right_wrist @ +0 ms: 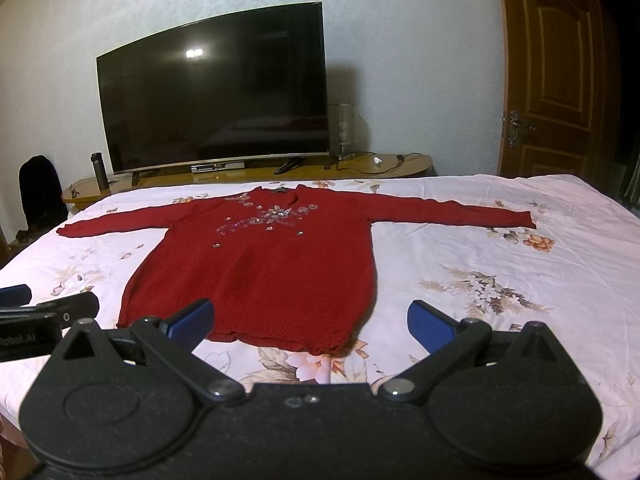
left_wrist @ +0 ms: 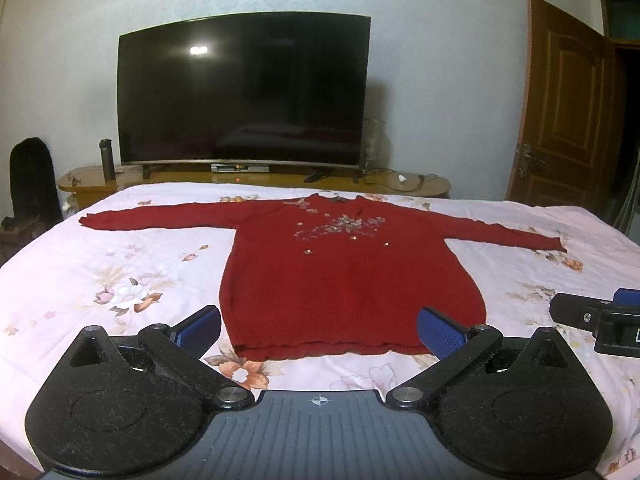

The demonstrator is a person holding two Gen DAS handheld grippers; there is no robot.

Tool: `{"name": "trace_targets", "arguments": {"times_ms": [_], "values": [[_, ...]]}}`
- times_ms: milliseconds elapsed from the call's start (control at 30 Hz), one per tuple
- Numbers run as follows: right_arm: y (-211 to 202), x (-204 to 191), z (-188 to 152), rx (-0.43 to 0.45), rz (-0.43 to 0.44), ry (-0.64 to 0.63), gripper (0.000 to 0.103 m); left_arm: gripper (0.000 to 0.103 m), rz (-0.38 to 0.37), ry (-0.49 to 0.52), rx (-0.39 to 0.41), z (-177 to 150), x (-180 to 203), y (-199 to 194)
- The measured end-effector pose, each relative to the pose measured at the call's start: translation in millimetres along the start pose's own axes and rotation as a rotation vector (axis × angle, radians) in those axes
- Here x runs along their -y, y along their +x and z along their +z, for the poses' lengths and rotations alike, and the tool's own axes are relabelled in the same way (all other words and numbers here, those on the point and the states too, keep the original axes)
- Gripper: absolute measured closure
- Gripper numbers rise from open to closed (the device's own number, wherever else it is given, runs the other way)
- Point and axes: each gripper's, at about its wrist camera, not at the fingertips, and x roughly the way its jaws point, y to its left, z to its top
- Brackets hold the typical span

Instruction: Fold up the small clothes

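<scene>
Left claw [left_wrist: 319, 330], jaws spread wide and holding nothing, poised above the near edge of the bed, its blue pads [left_wrist: 200, 330] flanking the hem of the garment in view. Right claw [right_wrist: 310, 322], likewise spread wide and holding nothing, set just to the right of the left one; its left pad overlaps the hem in view, its right pad lies over bare sheet.

Red sweater [left_wrist: 348, 272], laid flat and face up on the middle of the bed, hem toward the claws, collar toward the far edge, both sleeves stretched out sideways. A cluster of pale sequins [left_wrist: 340, 226] decorates the chest.

Bed sheet [left_wrist: 120, 248], white-pink with printed flowers, smooth around the garment.

Beyond the far edge of the bed: a low wooden tabletop [left_wrist: 280, 178] carrying a large dark television [left_wrist: 244, 88], a slim set-top box under the screen, a dark flask [left_wrist: 107, 159] at its left end, and a cable and a small white item at its right end. Behind, a pale patterned wall [left_wrist: 440, 40]. At right, a brown panelled door [left_wrist: 568, 104], standing ajar. At far left, a dark rounded shape that cannot be identified.
</scene>
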Motion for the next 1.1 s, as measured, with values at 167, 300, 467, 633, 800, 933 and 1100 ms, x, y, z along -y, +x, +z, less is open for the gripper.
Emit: {"name": "trace_targets", "arguments": {"times_ms": [167,300,467,633,800,933,1100], "values": [[0,0,0,0.001,0.0,-0.001,0.001,0.0,0.004,-0.001,0.0,0,-1,0],[-1,0,0,0.002,0.001,-0.001,0.001,0.0,0.005,0.0,-0.001,-1,-1,0],[0,-1,1,0.0,0.002,-0.001,0.001,0.0,0.005,-0.003,-0.003,-1,-1,1],[0,-1,1,-0.001,0.002,-0.001,0.001,0.0,0.007,-0.005,-0.003,-1,-1,1],[0,-1,2,-0.005,0.005,-0.006,0.001,0.0,0.009,-0.009,-0.007,-1,-2,3],[4,-4,4,-0.009,0.005,-0.011,0.001,0.0,0.012,-0.012,-0.012,-1,-2,5],[5,-1,5,-0.007,-0.004,-0.009,0.001,0.0,0.006,-0.064,-0.024,6,-7,14]]}}
